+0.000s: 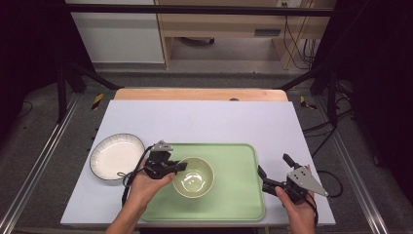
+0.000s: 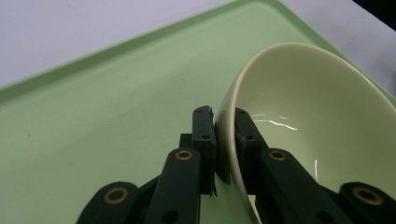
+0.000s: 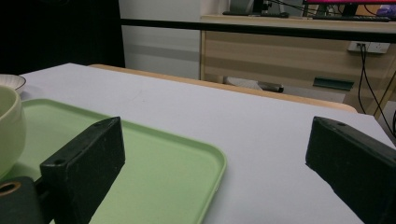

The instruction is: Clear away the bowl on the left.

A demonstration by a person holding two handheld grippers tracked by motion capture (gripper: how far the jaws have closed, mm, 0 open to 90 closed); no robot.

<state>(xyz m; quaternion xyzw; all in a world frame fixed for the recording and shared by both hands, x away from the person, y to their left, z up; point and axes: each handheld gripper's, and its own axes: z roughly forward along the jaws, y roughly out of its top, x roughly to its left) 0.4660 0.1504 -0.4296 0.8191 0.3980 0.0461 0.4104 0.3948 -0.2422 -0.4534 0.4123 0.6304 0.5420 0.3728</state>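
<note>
The pale green bowl [image 1: 193, 177] sat on the green tray [image 1: 238, 195], left of its middle, and you held it by the left rim with the left tongs [image 2: 225, 135] clamped, one jaw inside the wall and one outside. It looked glazed and hard, so probably slick, brittle and fairly heavy for a one-sided pinch; a deeper bite on the rim would have steadied it. Your right tongs [image 3: 215, 163] hung open over the tray's right edge, holding nothing. A white ribbed bowl [image 1: 117, 156] stood on the table [image 1: 204, 122] just left of the tray.
</note>
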